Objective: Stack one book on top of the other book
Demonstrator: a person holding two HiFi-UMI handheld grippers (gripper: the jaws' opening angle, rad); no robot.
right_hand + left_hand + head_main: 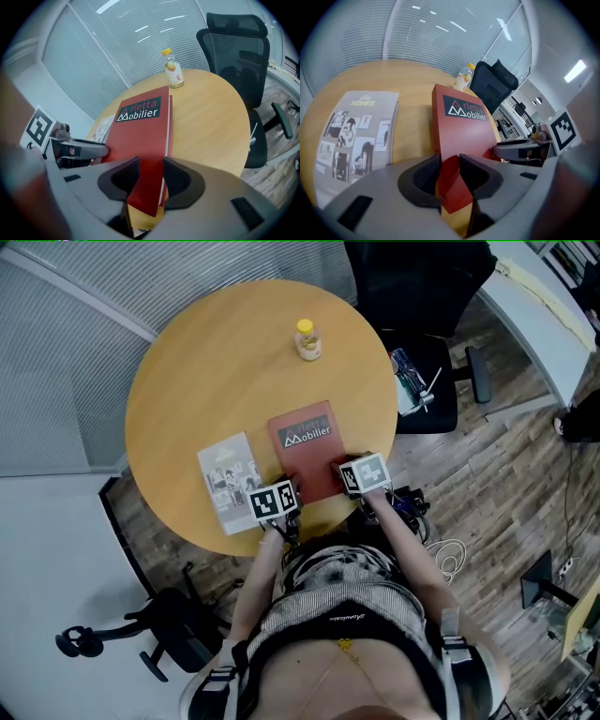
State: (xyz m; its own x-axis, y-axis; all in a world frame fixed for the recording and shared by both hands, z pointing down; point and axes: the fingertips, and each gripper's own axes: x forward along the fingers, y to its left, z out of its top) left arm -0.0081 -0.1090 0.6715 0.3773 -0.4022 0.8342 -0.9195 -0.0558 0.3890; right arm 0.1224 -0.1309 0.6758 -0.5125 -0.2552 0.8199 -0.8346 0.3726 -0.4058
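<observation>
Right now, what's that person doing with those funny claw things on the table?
A person holds a gripper in each hand. The left gripper and the right gripper each have a near corner of the red book between open jaws, and don't seem to be squeezing it yet. The grey book lies flat beside it on the round table. A small bottle stands farther back. The books aren't stacked yet.

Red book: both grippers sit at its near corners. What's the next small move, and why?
Probably close both grippers. The left gripper and right gripper each straddle a near corner of the red book, jaws apart and seemingly not pressing. It lies flat on the table beside the grey book, so it needs a grip before lifting.
</observation>
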